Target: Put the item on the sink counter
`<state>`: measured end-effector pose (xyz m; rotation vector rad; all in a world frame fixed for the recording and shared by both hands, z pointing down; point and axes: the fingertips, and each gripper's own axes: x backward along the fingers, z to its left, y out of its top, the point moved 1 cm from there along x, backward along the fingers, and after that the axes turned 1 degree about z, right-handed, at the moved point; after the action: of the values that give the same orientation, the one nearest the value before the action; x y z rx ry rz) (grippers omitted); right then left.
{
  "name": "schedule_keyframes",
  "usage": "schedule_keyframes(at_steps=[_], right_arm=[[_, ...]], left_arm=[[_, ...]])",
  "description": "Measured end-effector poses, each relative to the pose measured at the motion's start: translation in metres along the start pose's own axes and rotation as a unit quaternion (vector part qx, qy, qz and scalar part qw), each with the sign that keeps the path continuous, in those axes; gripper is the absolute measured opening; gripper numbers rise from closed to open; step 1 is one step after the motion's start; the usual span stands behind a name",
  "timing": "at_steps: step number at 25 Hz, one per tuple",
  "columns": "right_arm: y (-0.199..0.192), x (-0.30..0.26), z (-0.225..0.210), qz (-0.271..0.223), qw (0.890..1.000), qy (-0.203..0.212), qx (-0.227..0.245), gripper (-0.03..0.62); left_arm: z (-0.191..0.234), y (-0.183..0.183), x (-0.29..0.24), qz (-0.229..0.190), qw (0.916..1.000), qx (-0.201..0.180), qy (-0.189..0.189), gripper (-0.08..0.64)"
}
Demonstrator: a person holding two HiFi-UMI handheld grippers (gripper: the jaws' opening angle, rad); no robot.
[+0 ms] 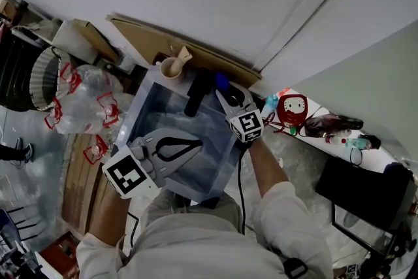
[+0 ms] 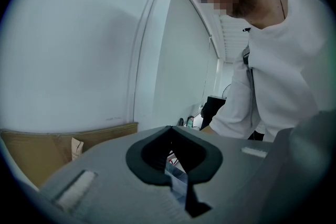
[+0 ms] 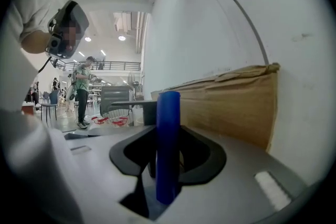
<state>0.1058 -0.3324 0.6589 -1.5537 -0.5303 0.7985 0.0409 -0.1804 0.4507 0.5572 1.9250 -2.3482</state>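
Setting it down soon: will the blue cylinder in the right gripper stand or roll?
The blue cylinder looks rigid, standing straight in the right gripper. Tall, narrow and round, it would probably tip easily, then roll.

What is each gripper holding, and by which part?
Right gripper clamps an upright blue cylinder by its lower half; left gripper holds nothing.

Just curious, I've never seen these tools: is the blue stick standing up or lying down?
Upright: the blue stick stands on end between the fingers of the right gripper, which are closed on it.
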Motion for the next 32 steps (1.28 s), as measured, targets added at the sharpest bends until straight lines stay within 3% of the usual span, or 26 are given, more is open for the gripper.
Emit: schedule_keyframes(at_steps=[5,19,32], right_arm=[[0.0,0.006,0.007,-0.003,1.0,0.0,0.029,0.141],[-0.002,0.013,0.012,0.026,0.998,0.009,0.057,0.146],[0.002,0.018,0.009,0.039,0.998,0.008,0.057,0.146]], left_arm=[[0.0,-0.001,-0.002,0.001,1.0,-0.001,-0.003,0.006],[-0.001,0.001,-0.006,0.0,0.9999,-0.002,-0.011,0.006],[-0.006,0.007,-0.007,-0.005,0.9998,-0.008,-0.017,0.006]])
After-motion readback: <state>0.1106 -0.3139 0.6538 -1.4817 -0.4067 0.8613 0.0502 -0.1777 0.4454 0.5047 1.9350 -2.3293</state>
